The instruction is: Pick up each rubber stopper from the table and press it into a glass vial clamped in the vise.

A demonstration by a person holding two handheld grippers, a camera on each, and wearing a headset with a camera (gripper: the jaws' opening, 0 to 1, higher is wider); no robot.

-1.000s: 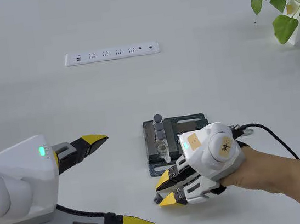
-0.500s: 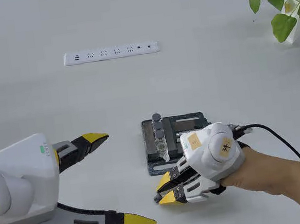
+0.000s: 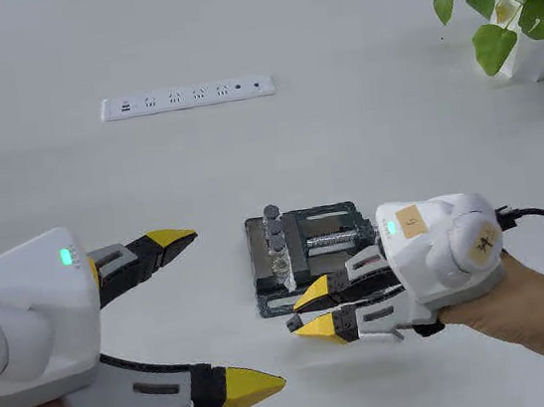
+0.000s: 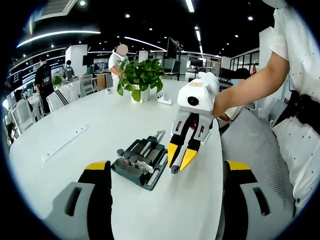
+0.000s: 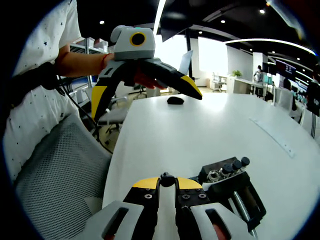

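Nearest, the left tongs (image 3: 234, 307) hang spread wide and empty over the desk (image 3: 392, 127). Just beyond, the right tongs (image 3: 297, 318) pinch a dark rubber stopper (image 5: 167, 179) at their tips, just beside the vise (image 3: 327, 224), short of its row of vials (image 3: 275, 235). Carrying step, I judge: next, line the stopper over the near vial (image 3: 282, 265), which looks unstoppered, and press down
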